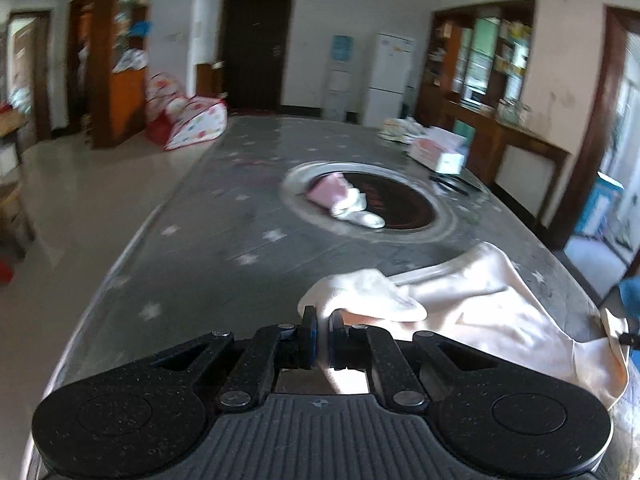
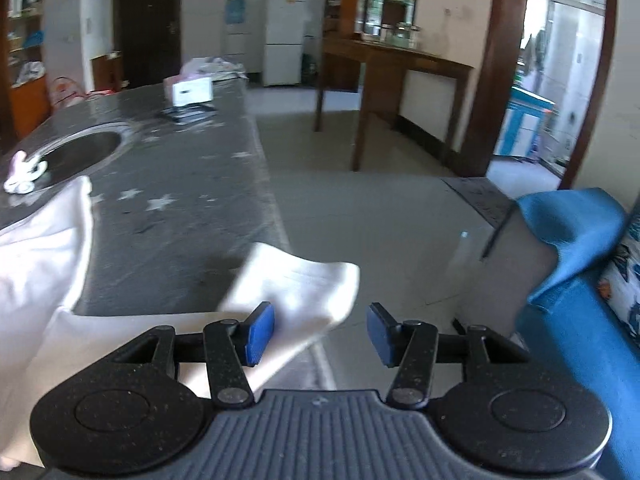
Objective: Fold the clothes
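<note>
Grey star-patterned table [image 1: 208, 264] carries a pale garment [image 1: 492, 300]. Left gripper [image 1: 323, 326] pinches its cuff; right gripper [image 2: 320, 332] stands spread beside a sleeve [image 2: 296, 292] overhanging the edge. Good practice: secure that sleeve before drawing the cloth taut.

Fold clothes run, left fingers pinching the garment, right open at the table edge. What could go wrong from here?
1. The left gripper pinches only a small bunch of the pale garment; it may slip out when pulled.
2. A garment corner overhangs the table edge by the open right gripper; it could slide off.
</note>
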Available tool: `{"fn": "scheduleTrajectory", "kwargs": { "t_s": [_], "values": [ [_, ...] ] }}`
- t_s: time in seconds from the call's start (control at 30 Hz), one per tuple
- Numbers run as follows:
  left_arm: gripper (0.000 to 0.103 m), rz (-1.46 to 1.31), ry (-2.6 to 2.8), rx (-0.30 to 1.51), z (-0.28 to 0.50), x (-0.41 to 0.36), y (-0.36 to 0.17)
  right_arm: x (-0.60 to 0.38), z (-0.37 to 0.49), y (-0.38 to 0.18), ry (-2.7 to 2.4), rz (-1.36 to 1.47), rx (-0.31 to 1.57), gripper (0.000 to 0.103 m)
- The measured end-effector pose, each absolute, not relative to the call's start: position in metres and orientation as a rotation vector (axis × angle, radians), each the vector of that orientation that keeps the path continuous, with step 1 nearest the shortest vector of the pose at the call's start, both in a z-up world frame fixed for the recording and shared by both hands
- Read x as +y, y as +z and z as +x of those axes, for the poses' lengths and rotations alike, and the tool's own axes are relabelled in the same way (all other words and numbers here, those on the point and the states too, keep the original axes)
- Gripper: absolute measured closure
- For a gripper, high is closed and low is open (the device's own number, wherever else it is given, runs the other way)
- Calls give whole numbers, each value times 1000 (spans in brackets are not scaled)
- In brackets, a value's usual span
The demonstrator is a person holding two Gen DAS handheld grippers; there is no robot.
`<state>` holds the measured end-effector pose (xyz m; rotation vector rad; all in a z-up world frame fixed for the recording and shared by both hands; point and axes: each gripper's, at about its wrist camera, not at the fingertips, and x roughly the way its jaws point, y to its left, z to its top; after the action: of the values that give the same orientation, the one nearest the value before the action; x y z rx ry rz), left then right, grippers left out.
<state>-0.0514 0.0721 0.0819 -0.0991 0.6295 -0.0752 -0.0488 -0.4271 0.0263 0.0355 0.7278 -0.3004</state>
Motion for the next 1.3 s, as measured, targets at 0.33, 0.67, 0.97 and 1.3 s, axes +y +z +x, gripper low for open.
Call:
{"fn": "scheduleTrajectory", "kwargs": {
  "t_s": [0.33, 0.67, 0.97, 1.3],
  "values": [
    [97, -176, 23, 707, -102, 115, 66, -394, -60, 51, -74, -48, 704, 48],
    [74, -169, 93, 786, -122, 132, 51, -307, -61, 55, 336, -176, 736, 48],
    [53, -41, 4, 754, -129, 119, 65, -282, -33, 64, 389, -245, 724, 48],
    [59, 115, -127, 749, -78, 68, 42, -268, 16, 69, 384, -220, 720, 48]
  ]
}}
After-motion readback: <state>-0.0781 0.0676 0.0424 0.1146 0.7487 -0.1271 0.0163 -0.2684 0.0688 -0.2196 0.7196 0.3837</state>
